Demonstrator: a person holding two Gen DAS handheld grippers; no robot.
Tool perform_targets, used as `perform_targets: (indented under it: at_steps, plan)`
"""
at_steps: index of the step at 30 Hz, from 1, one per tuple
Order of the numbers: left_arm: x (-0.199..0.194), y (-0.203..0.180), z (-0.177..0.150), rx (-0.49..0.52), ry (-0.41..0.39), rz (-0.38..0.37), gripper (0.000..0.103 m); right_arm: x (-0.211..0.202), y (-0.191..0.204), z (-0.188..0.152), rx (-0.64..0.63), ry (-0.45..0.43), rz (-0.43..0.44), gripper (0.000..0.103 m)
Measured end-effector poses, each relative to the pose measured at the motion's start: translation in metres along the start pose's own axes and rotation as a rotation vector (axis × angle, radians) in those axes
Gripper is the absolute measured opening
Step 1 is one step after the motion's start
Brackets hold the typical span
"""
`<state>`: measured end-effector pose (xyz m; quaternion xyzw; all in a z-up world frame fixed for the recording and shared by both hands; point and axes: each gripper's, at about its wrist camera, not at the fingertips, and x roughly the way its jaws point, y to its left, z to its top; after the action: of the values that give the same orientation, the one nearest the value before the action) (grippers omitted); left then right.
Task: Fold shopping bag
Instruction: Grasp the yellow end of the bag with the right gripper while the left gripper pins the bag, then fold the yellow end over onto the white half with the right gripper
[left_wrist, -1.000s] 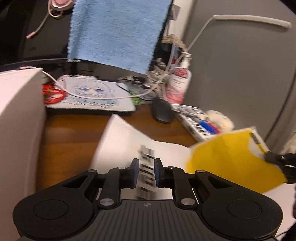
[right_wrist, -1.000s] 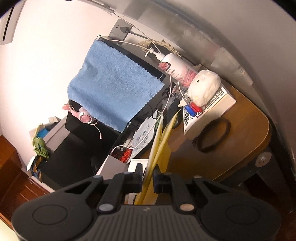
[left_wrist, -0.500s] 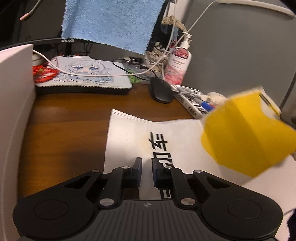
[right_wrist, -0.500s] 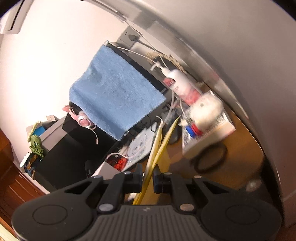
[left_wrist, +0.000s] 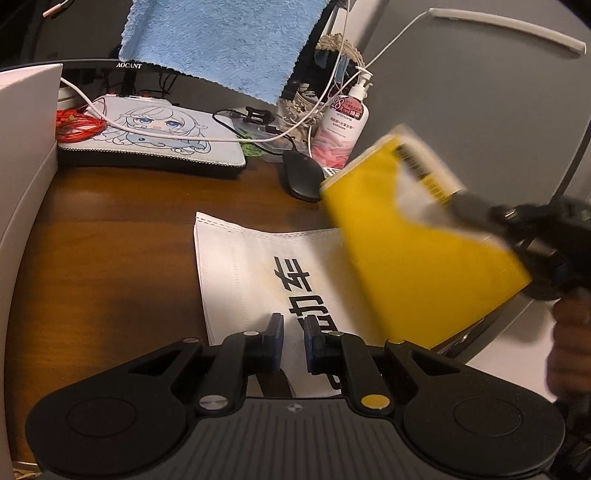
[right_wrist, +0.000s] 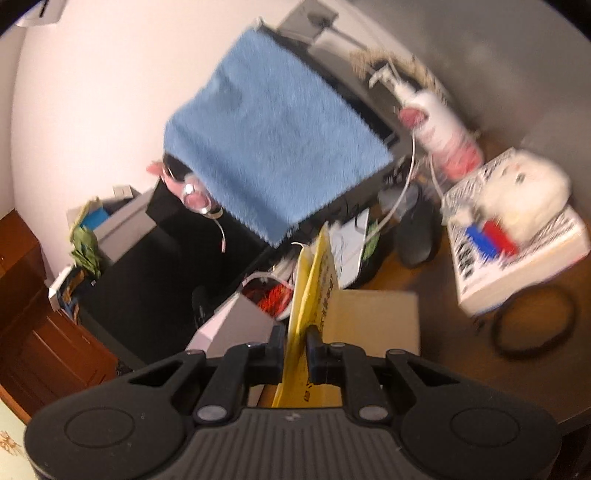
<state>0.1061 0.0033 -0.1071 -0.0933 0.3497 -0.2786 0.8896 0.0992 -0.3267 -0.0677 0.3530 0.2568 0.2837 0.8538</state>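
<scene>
At lower centre, the left gripper (left_wrist: 293, 341) hovers over the flat white non-woven shopping bag with black lettering (left_wrist: 258, 273), fingers slightly apart, apparently gripping nothing. At right, the right gripper (right_wrist: 296, 345) is clamped on the bag's lifted yellow end (left_wrist: 417, 251), which is blurred.

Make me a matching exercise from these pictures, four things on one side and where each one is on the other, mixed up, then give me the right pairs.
Things:
1. blue towel
2. black mouse
3. yellow part of the bag
4. red cable

Places:
A. coiled at the left end of the printed mat
B. lifted off the desk, pinched in the right gripper
C. draped over the monitor
D. on the wooden desk in front of the pump bottle

Pairs: 1-C, 2-D, 3-B, 4-A
</scene>
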Motion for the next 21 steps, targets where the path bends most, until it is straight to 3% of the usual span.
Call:
perform_targets:
  at_steps: [5,9,17,21]
  plan:
    - [-0.001,0.002,-0.002,-0.015,-0.011,-0.012,0.012,0.029,-0.008,-0.016,0.035,0.043,-0.015,0.015]
    - [-0.002,0.006,-0.003,-0.043,-0.01,-0.036,0.012,0.038,-0.021,-0.025,0.124,0.038,0.055,0.02]
    - [-0.003,0.01,-0.007,-0.081,-0.011,-0.08,0.012,0.051,-0.04,-0.04,0.267,0.003,0.166,0.057]
    - [-0.004,0.012,-0.007,-0.083,-0.011,-0.082,0.011,0.055,-0.05,-0.044,0.358,0.004,0.225,0.067]
